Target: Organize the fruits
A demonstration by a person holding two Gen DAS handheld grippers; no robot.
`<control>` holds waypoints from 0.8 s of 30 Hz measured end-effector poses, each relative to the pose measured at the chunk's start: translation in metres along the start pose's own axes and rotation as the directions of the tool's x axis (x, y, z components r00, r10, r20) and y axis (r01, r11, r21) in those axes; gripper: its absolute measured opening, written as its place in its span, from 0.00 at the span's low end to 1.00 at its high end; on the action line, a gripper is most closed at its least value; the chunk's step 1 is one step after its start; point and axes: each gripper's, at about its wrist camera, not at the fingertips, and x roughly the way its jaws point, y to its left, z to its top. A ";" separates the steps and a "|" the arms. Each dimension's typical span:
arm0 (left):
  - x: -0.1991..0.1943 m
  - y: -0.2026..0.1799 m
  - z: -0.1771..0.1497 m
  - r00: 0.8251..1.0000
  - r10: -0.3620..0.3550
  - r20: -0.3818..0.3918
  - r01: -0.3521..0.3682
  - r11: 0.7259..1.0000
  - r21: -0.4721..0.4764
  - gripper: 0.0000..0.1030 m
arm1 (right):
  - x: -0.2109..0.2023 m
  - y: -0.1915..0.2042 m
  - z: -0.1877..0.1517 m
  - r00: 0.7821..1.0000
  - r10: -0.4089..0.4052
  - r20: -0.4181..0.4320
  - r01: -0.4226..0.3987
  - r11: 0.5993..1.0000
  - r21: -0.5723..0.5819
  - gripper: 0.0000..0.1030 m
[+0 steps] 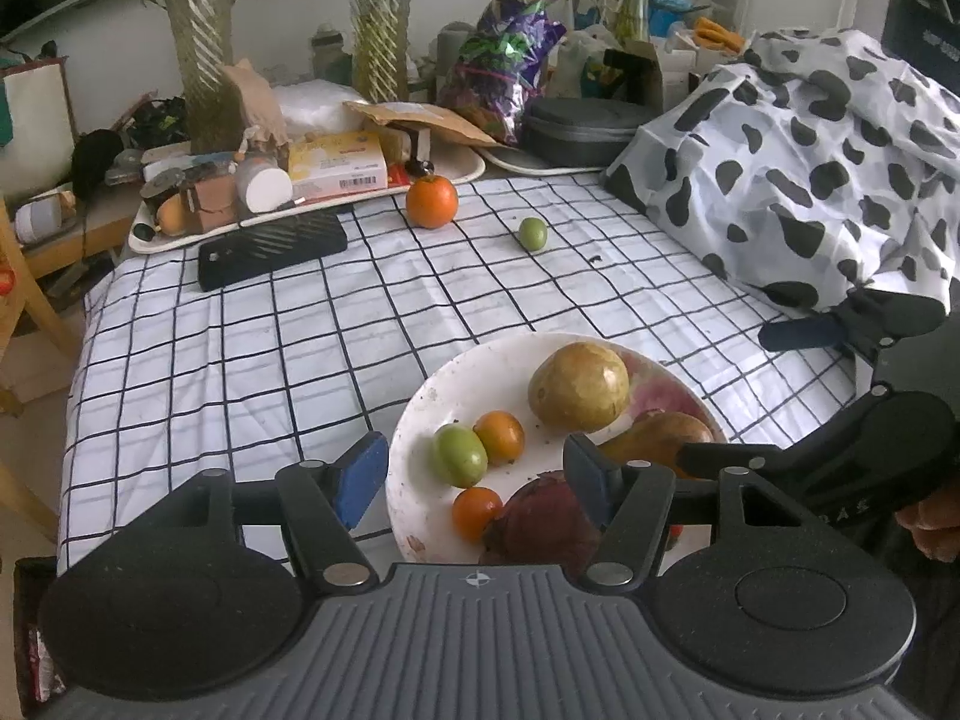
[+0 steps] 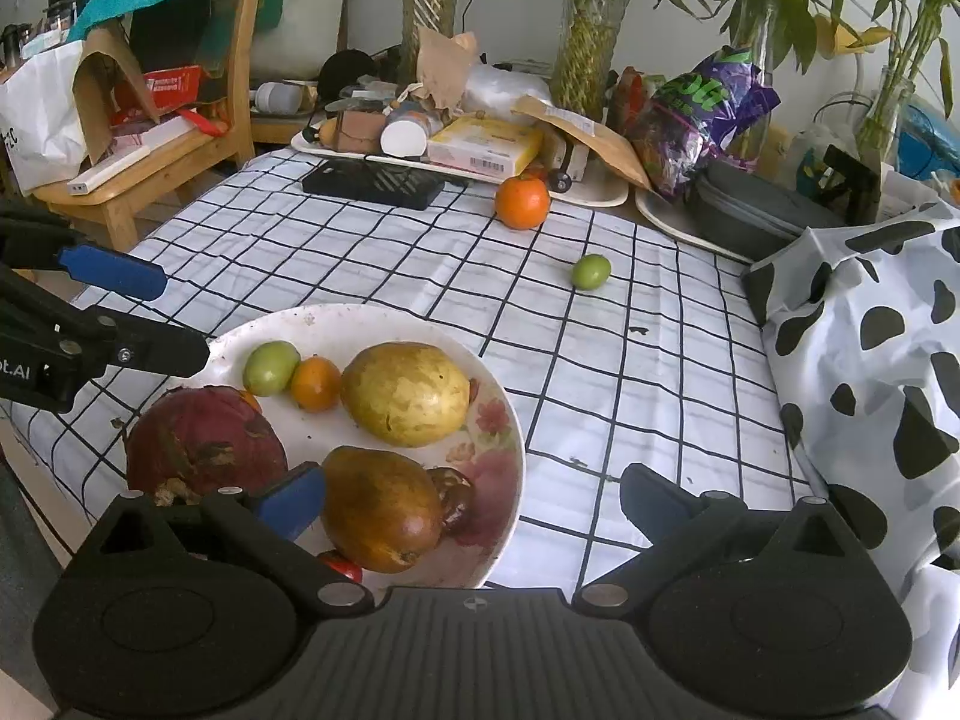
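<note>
A white floral plate [image 1: 498, 372] [image 2: 372, 324] on the checked cloth holds a yellow-green fruit [image 1: 579, 386] [image 2: 405, 393], a brown pear [image 2: 381, 507], a dark red fruit [image 2: 204, 441], small green [image 1: 459, 455] and orange fruits [image 1: 499, 437]. An orange [image 1: 432, 201] [image 2: 522, 202] and a small green fruit [image 1: 533, 233] [image 2: 591, 271] lie on the cloth farther back. My left gripper [image 1: 477, 477] is open and empty over the plate's near side. My right gripper [image 2: 474, 501] is open and empty, its jaws either side of the pear and the plate's right rim.
A black flat device [image 1: 273, 252] [image 2: 372, 183], cluttered trays [image 1: 300, 180], glass vases with plants [image 1: 201, 54] and a purple bag [image 1: 510, 60] line the back. A cow-print cloth [image 1: 810, 168] [image 2: 870, 360] covers something at the right. A wooden chair [image 2: 150, 138] stands at the left.
</note>
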 end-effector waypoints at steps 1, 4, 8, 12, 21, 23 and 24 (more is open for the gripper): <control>-0.002 -0.001 -0.001 1.000 0.006 0.006 -0.006 1.000 -0.002 0.61 | -0.001 0.001 0.000 1.000 -0.003 0.000 0.003 1.000 0.005 1.00; -0.009 -0.005 -0.005 1.000 0.025 0.015 -0.025 1.000 -0.001 0.61 | -0.004 0.004 -0.002 1.000 -0.005 -0.006 0.005 1.000 0.029 1.00; -0.016 -0.010 -0.012 0.998 0.055 0.010 -0.055 0.998 0.000 0.61 | -0.011 0.012 -0.007 1.000 -0.018 -0.010 0.019 0.999 0.042 1.00; -0.022 -0.015 -0.020 0.997 0.077 0.002 -0.077 0.997 0.000 0.61 | -0.019 0.019 -0.014 0.999 -0.046 -0.024 0.047 0.996 0.072 1.00; -0.033 -0.021 -0.034 0.994 0.109 0.006 -0.108 0.992 -0.060 0.97 | -0.031 0.027 -0.030 0.991 -0.114 -0.076 0.124 0.982 0.143 1.00; -0.035 -0.020 -0.037 0.995 0.100 -0.004 -0.100 0.991 -0.088 1.00 | -0.033 0.028 -0.033 0.989 -0.122 -0.082 0.133 0.979 0.153 1.00; -0.035 -0.020 -0.038 0.995 0.102 -0.007 -0.103 0.990 -0.095 1.00 | -0.034 0.028 -0.034 0.989 -0.123 -0.084 0.135 0.978 0.157 1.00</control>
